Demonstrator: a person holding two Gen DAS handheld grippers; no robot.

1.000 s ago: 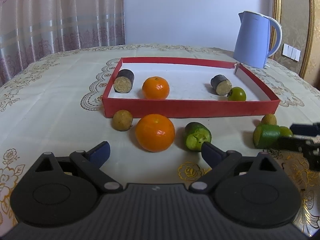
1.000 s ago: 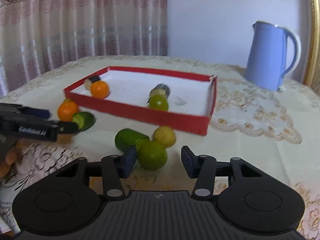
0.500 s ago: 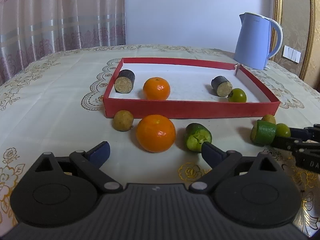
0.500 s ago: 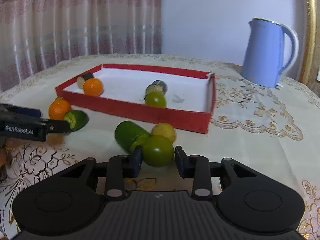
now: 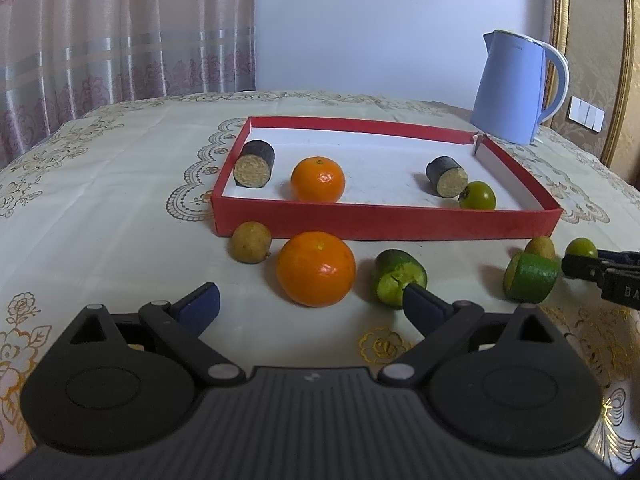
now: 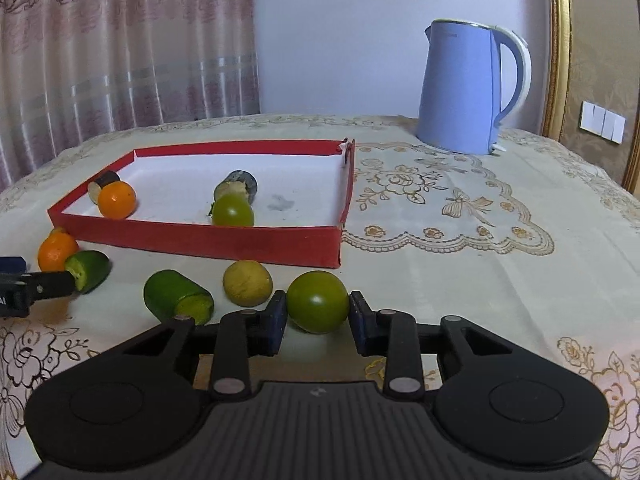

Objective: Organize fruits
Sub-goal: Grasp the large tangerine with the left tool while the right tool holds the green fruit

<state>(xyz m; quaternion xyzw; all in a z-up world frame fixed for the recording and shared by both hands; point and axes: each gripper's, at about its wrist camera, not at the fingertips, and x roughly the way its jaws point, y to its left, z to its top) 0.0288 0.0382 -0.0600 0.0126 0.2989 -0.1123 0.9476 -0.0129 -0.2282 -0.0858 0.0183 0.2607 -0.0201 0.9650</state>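
Note:
My right gripper (image 6: 318, 316) is shut on a round green fruit (image 6: 317, 301), just above the tablecloth in front of the red tray (image 6: 200, 239). A yellow fruit (image 6: 247, 283) and a cut green piece (image 6: 176, 296) lie just left of it. My left gripper (image 5: 310, 302) is open, with an orange (image 5: 316, 268) between its fingers and a cut green piece (image 5: 399, 277) by the right fingertip. The tray (image 5: 384, 222) holds an orange (image 5: 317, 179), two dark cut pieces (image 5: 254, 164) and a green fruit (image 5: 477, 195).
A blue kettle (image 6: 470, 86) stands on the table behind the tray's right corner. A brownish fruit (image 5: 250, 241) lies left of the orange. The floral tablecloth (image 6: 480, 248) stretches to the right of the tray.
My right gripper has closed on the round green fruit and shifted it right, away from the yellow fruit and green piece. My left gripper has barely moved.

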